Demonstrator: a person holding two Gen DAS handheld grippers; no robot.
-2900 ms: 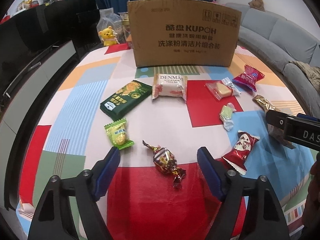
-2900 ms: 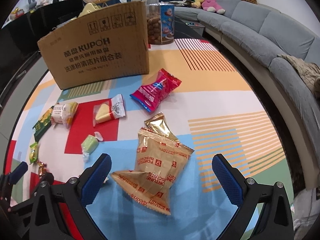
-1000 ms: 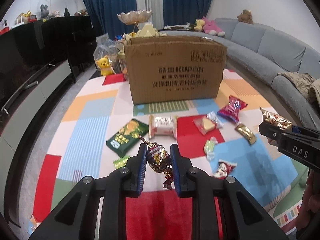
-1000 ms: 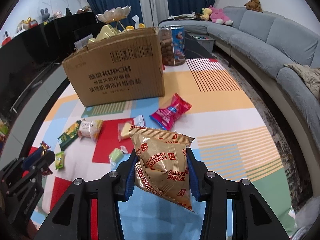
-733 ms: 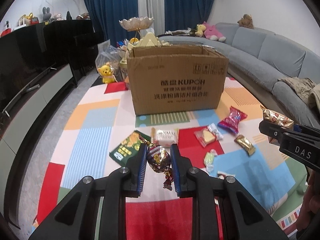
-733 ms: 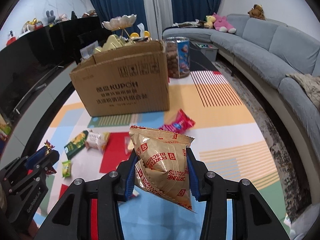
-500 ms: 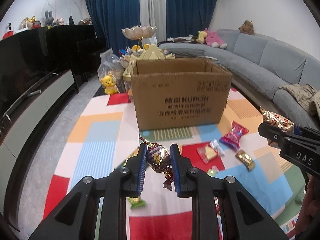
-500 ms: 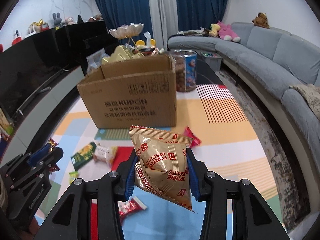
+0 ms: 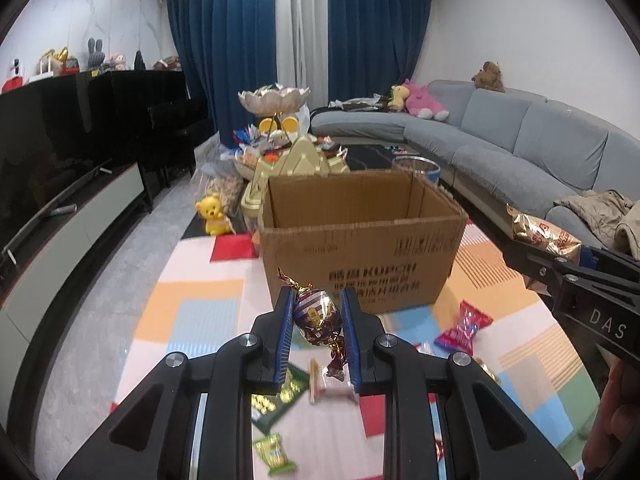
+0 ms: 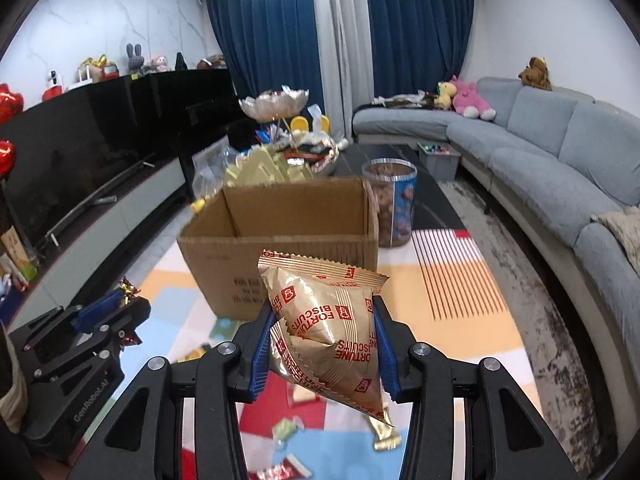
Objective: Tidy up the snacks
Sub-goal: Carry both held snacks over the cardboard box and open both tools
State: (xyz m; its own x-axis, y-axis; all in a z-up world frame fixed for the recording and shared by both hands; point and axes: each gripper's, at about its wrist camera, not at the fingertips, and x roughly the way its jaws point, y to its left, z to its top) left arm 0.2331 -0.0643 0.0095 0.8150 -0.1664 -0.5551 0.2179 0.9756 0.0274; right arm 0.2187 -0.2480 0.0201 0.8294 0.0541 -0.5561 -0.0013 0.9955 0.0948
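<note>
My left gripper (image 9: 316, 320) is shut on a foil-wrapped twist candy (image 9: 316, 316) and holds it in the air just in front of the open cardboard box (image 9: 360, 240). My right gripper (image 10: 320, 332) is shut on a gold fortune biscuits bag (image 10: 324, 332), also raised near the box (image 10: 280, 240). The right gripper with its bag shows at the right of the left wrist view (image 9: 560, 264); the left gripper shows at the left of the right wrist view (image 10: 100, 316). The box looks empty inside as far as I see.
Several snacks lie on the colourful mat below: a pink packet (image 9: 460, 328), a dark green packet (image 9: 276, 404), a light green packet (image 9: 274, 452). A clear snack jar (image 10: 394, 204) stands right of the box. A grey sofa (image 9: 540, 148) runs along the right, a TV unit (image 9: 60, 200) along the left.
Both grippers closed on their snacks, lifted them off the mat and moved up and forward toward the box, whose open top is now visible.
</note>
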